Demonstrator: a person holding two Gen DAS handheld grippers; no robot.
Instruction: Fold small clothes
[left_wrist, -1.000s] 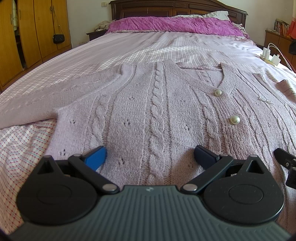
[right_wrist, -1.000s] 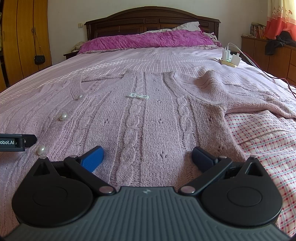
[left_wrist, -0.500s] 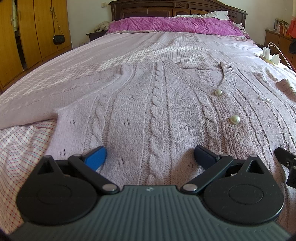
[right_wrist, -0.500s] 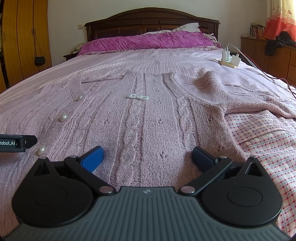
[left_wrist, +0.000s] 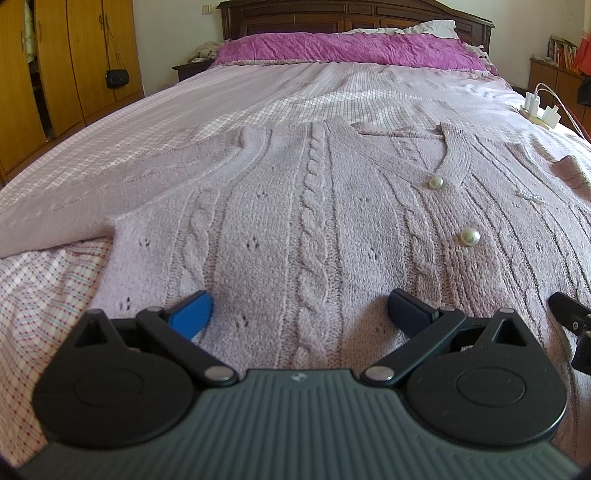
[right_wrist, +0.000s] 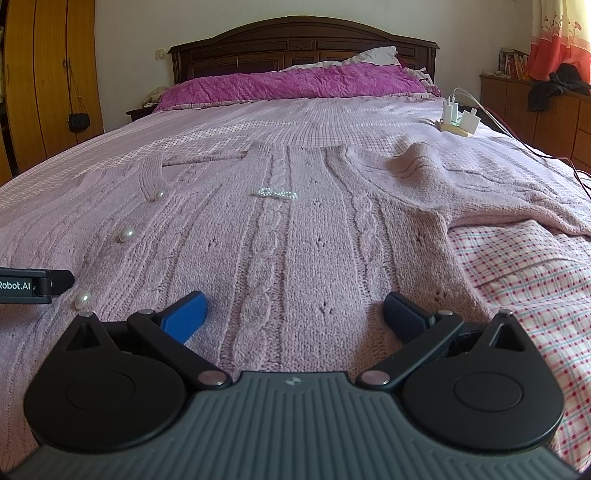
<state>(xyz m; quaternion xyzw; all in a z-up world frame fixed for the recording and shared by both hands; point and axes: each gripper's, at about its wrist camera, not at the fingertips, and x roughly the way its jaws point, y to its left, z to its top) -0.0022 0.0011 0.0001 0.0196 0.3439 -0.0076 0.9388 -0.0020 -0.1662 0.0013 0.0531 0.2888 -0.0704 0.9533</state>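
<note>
A lilac cable-knit cardigan (left_wrist: 314, 206) with pearl buttons lies spread flat, front up, on the bed, its sleeves stretched out to both sides. My left gripper (left_wrist: 299, 310) stands open low over the hem on the garment's left half, fingers spread with only knit between them. My right gripper (right_wrist: 293, 312) is open the same way over the hem of the right half of the cardigan (right_wrist: 295, 236). A small beaded bow (right_wrist: 275, 193) sits on the chest. Each gripper shows at the other view's edge. Whether the fingers touch the knit is unclear.
The bed carries a pink checked sheet (right_wrist: 535, 280) and a magenta quilt (right_wrist: 295, 83) by the dark headboard. A power strip with white chargers (right_wrist: 458, 118) and cables lies at the bed's right edge. Wooden wardrobes (left_wrist: 55, 74) stand to the left, a low cabinet (right_wrist: 546, 114) to the right.
</note>
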